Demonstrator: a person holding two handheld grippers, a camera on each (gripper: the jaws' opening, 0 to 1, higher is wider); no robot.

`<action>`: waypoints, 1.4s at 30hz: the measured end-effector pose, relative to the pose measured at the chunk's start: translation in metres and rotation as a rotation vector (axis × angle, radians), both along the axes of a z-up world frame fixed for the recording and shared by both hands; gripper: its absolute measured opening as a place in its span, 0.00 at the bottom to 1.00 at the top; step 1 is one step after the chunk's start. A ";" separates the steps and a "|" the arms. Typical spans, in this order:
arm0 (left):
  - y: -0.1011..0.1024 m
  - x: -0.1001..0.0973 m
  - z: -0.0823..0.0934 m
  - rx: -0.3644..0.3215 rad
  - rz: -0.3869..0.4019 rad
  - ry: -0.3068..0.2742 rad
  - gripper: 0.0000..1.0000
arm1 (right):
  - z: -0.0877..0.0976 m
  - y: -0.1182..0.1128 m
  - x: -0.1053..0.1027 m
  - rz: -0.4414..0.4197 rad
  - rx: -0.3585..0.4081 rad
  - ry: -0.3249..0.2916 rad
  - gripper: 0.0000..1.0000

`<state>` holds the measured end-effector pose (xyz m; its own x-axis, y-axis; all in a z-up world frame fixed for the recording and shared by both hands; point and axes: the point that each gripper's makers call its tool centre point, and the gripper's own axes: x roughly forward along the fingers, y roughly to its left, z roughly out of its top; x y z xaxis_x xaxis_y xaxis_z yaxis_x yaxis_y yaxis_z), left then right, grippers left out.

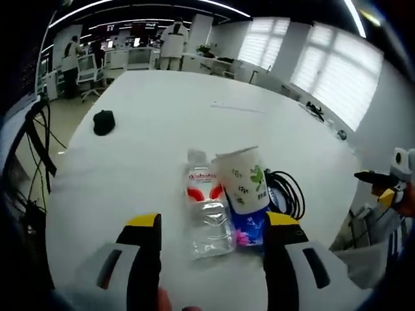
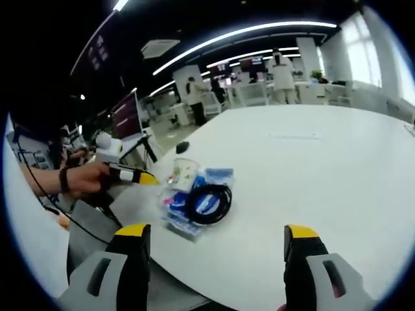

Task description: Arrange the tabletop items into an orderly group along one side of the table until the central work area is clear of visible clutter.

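Yellow-tipped jaws of the left gripper stand apart, released, either side of a clear bottle; against it lean a paper cup and blue packet, black cable beyond, seemingly gathered at the table edge. Right gripper gapes empty; its view shows the cable coiled atop the packet, and the left gripper's hand.

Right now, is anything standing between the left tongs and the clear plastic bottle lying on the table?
Nothing visible: bare white table lies between the open left tongs and the clear plastic bottle.
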<state>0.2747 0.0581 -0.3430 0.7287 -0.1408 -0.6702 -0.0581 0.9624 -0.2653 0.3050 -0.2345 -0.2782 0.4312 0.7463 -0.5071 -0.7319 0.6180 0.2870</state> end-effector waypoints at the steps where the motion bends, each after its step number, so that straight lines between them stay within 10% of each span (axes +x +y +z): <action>1: 0.000 0.001 -0.002 0.002 -0.002 0.005 0.62 | 0.000 0.000 0.000 -0.001 0.000 0.000 0.87; 22: -0.009 0.008 -0.037 0.033 -0.017 0.110 0.45 | 0.001 -0.007 0.002 -0.004 -0.016 -0.003 0.86; 42: 0.032 -0.023 -0.037 0.067 0.058 0.151 0.36 | -0.002 0.001 0.003 0.013 -0.013 0.007 0.86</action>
